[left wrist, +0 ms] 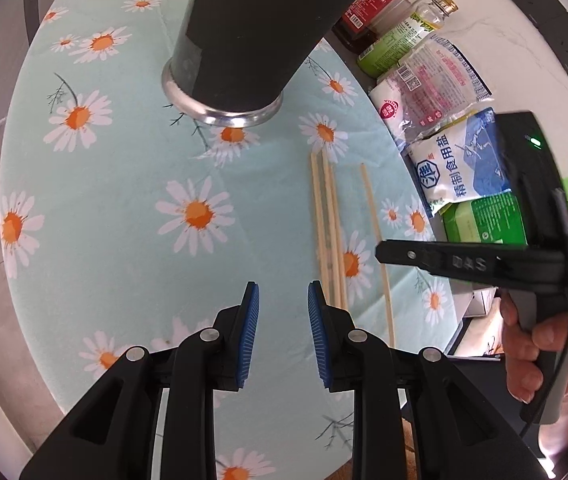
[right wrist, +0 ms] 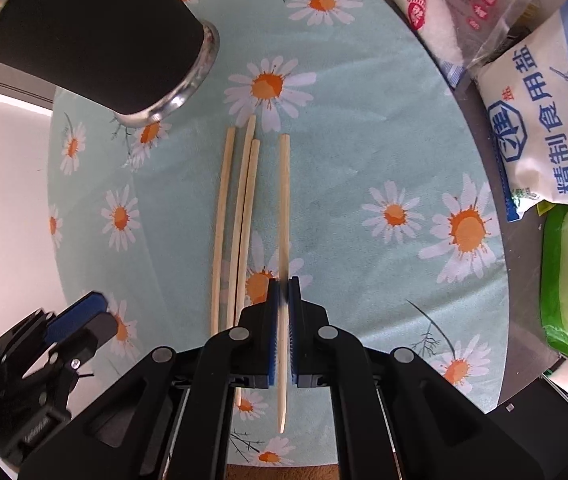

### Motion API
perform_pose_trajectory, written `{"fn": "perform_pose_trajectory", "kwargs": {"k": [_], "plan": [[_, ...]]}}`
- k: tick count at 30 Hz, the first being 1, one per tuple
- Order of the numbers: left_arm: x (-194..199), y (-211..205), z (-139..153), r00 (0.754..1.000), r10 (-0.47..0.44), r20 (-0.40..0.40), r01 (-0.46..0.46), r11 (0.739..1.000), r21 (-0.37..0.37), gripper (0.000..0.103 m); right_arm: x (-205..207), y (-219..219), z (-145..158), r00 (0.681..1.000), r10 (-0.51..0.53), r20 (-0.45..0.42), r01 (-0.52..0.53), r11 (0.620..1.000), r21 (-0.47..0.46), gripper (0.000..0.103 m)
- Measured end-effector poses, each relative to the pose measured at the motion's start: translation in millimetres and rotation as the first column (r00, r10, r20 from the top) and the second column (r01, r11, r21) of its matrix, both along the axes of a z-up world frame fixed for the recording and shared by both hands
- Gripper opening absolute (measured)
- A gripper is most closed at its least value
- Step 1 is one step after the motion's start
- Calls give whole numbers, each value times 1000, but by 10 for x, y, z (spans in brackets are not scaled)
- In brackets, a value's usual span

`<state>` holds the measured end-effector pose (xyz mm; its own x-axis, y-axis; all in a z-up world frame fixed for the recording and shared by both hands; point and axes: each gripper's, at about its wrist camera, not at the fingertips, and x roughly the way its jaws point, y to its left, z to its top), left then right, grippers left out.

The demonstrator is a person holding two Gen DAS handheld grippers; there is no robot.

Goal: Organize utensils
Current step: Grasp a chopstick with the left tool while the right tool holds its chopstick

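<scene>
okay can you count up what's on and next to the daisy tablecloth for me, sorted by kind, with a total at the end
Pale wooden chopsticks: 4, one of them clamped in the right gripper
Black utensil holder with a silver metal base: 1
Glass bottles with gold caps: 2
Plastic food packets, among them the white-and-blue salt bag: 4
Total: 11

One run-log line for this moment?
right tongs: shut on chopstick | left tongs: open, empty | three chopsticks on tablecloth
</scene>
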<state>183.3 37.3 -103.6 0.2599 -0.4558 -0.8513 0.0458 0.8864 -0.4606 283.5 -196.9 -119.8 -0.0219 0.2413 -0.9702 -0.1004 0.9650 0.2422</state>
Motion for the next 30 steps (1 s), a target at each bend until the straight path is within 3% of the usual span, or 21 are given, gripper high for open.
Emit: {"fn": "perform_pose_trajectory", "kwargs": {"k": [10, 22, 30], "plan": [[327, -311, -48, 994, -8, -105, 8, 1000, 2, 24, 10, -390, 345, 998, 16, 58, -26, 986, 165, 6], [626, -716, -245, 985, -40, -167, 76, 973, 216, 24, 133, -830, 449, 997, 8, 77, -30, 955, 295, 6], [688, -848, -365, 979, -40, -199, 99, 949, 301, 24, 166, -907, 486, 996, 28, 89, -57, 939, 339, 6]]}}
